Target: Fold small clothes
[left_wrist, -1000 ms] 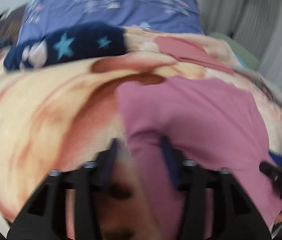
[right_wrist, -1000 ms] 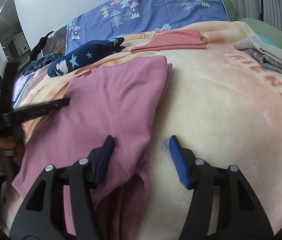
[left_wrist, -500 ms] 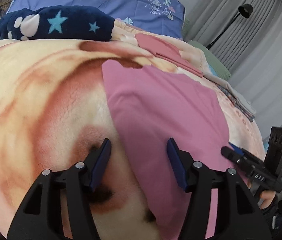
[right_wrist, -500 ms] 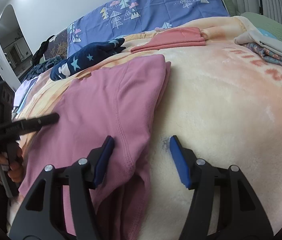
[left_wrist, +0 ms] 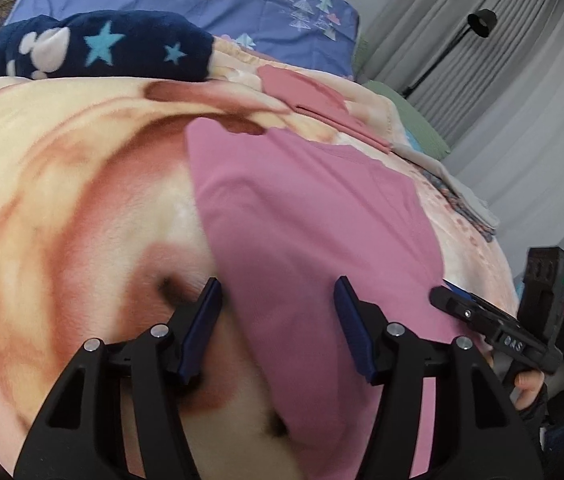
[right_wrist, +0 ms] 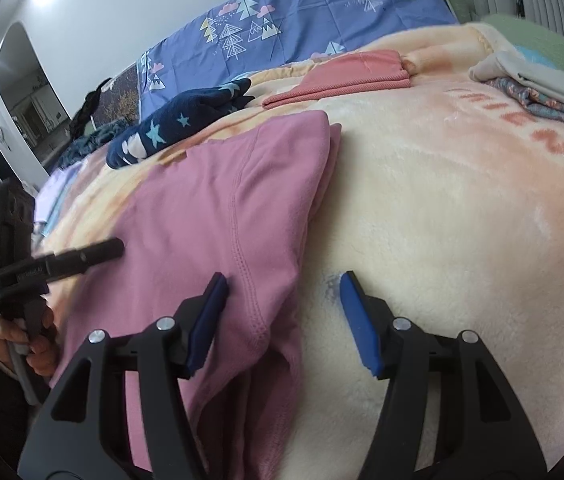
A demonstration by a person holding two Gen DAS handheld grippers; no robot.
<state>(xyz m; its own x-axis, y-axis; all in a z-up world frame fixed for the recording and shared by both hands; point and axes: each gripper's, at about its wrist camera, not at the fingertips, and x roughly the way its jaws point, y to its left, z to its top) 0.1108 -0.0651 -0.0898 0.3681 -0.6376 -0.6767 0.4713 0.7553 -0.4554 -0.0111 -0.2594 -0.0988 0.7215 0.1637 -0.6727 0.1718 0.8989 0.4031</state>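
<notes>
A pink garment (left_wrist: 314, 220) lies flat on the fleece blanket (left_wrist: 62, 180), folded lengthwise with a stitched seam showing (right_wrist: 210, 208). My left gripper (left_wrist: 277, 280) hovers open over its near left edge, with fabric between the fingers but not pinched. My right gripper (right_wrist: 283, 276) straddles the garment's near right edge; its jaws are opening and the pads do not press the cloth. Each gripper also shows in the other's view, held by a hand: the right gripper (left_wrist: 442, 294) at the garment's right side, the left gripper (right_wrist: 116, 246) at its left side.
A folded salmon garment (right_wrist: 342, 76) and a navy star-print piece (right_wrist: 178, 128) lie farther back, before a blue tree-print pillow (right_wrist: 302, 20). A stack of folded clothes (right_wrist: 542, 88) sits at the far right. Curtains and a floor lamp (left_wrist: 480, 24) stand beyond the bed.
The left gripper swung toward the garment's left edge and its jaws widened. In the right wrist view it dropped lower and leftward. The right gripper stayed put, jaws slightly wider.
</notes>
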